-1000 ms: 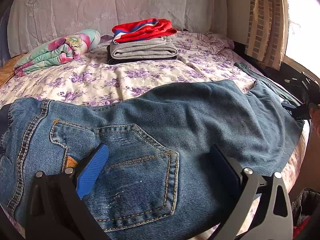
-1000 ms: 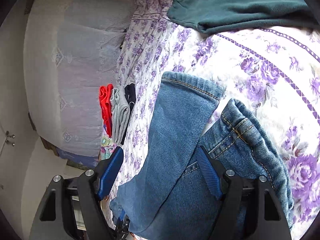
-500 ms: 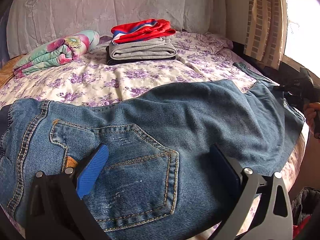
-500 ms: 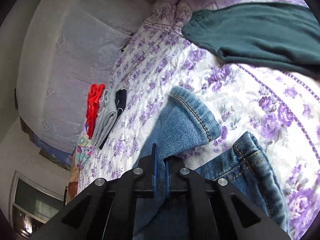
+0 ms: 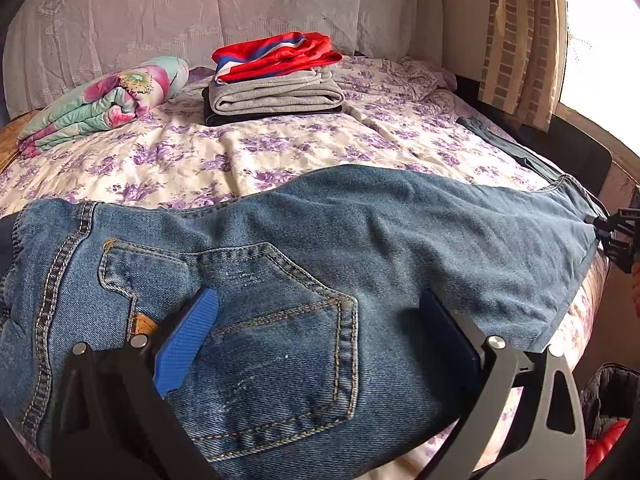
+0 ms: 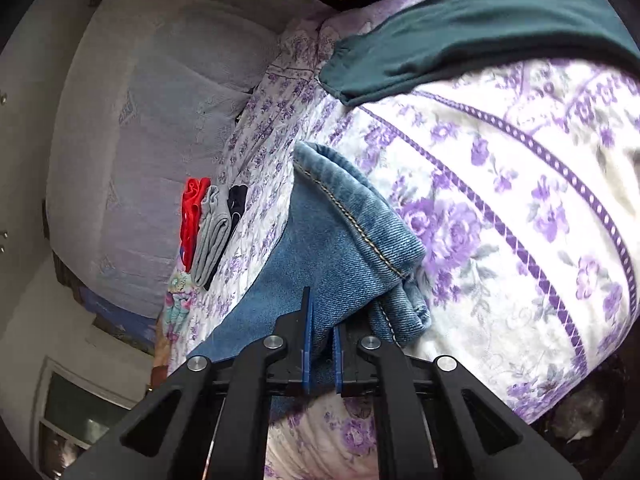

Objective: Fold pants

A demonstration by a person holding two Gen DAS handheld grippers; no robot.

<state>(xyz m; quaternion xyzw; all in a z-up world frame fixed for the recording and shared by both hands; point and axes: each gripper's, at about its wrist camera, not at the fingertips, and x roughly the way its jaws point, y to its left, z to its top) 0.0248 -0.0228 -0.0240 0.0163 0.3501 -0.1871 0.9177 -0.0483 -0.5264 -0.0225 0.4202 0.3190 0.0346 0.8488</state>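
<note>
Blue jeans lie across the near side of the bed, back pocket up at the left, legs stretched to the right. My left gripper is open over the back pocket, its blue pads either side of it. My right gripper is shut on the jeans' leg ends near the hems, which are bunched and lifted off the sheet. In the left wrist view the right gripper shows at the far right edge, holding the leg end.
A stack of folded clothes, red on grey on dark, sits at the back of the bed. A rolled floral blanket lies at back left. A dark green garment lies beyond the leg ends. A curtain hangs at the right.
My right gripper closed on the jeans' leg ends and pulled them up and taut. My left gripper stayed open over the pocket.
</note>
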